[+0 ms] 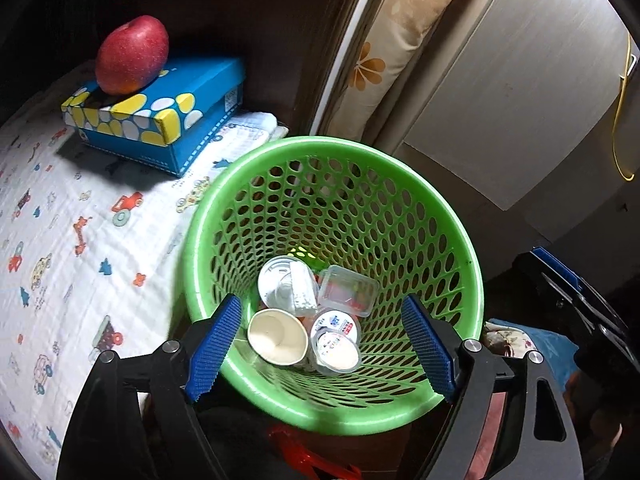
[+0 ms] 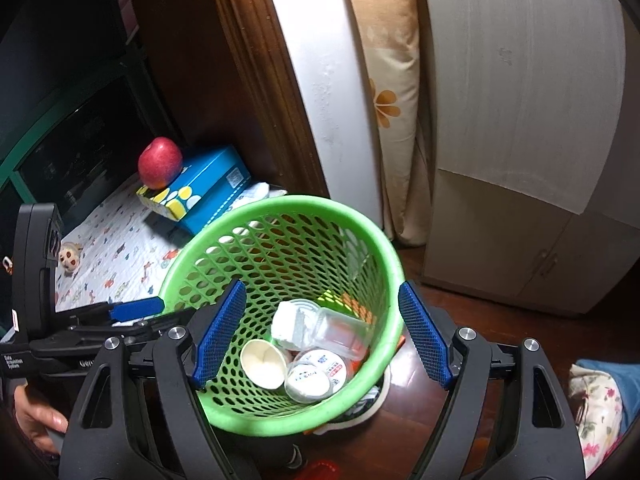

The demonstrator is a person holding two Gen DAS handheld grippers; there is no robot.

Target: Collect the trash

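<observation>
Inside, paper cup [image 1: 277,337] lies sideways, mouth facing camera.

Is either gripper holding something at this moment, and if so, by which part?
Nothing is held. The left gripper and the right gripper both have open jaws above the green basket, where the trash already lies.

A green perforated basket [image 1: 400,184] stands upright, holding a paper cup [image 1: 276,336], lidded tubs [image 1: 334,346] and clear containers [image 1: 348,290].
</observation>
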